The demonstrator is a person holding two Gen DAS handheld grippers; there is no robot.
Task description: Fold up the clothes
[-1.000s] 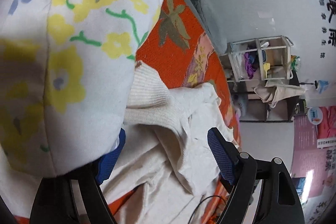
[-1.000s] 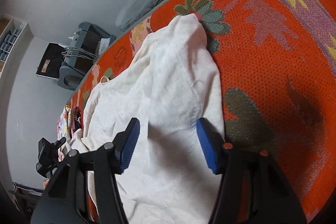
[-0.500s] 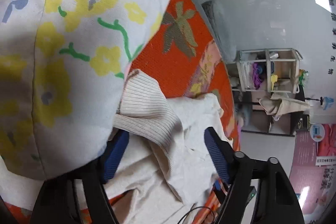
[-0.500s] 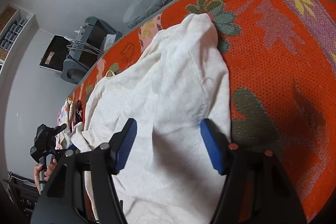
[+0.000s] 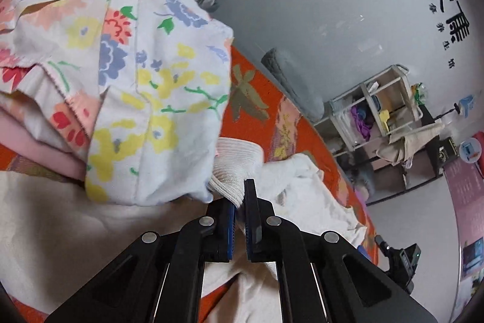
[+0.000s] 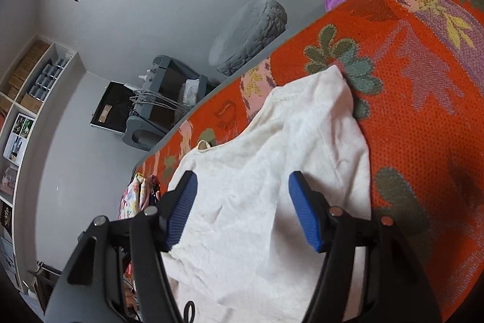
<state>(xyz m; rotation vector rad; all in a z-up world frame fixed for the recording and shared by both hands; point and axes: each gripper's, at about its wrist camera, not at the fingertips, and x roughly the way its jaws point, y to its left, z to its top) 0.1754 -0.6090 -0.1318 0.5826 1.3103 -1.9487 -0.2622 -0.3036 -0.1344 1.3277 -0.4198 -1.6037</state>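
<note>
A cream sweater (image 6: 272, 171) lies spread on an orange flowered blanket (image 6: 423, 99); it also shows in the left wrist view (image 5: 302, 196). My left gripper (image 5: 240, 199) is shut on the sweater's ribbed cuff (image 5: 233, 168), right beside a pile of folded floral clothes (image 5: 136, 74). My right gripper (image 6: 242, 208) is open and empty, its blue pads (image 6: 302, 217) hovering just above the middle of the sweater.
The floral pile rests on a pink folded garment (image 5: 39, 150) at the blanket's left. A grey cushion (image 6: 248, 35) and a grey machine (image 6: 157, 102) stand beyond the blanket's far edge. A shelf cart (image 5: 378, 108) stands on the right of the left wrist view.
My left gripper has closed on the ribbed cuff and drawn back from the floral pile. My right gripper has risen slightly over the sweater, still open.
</note>
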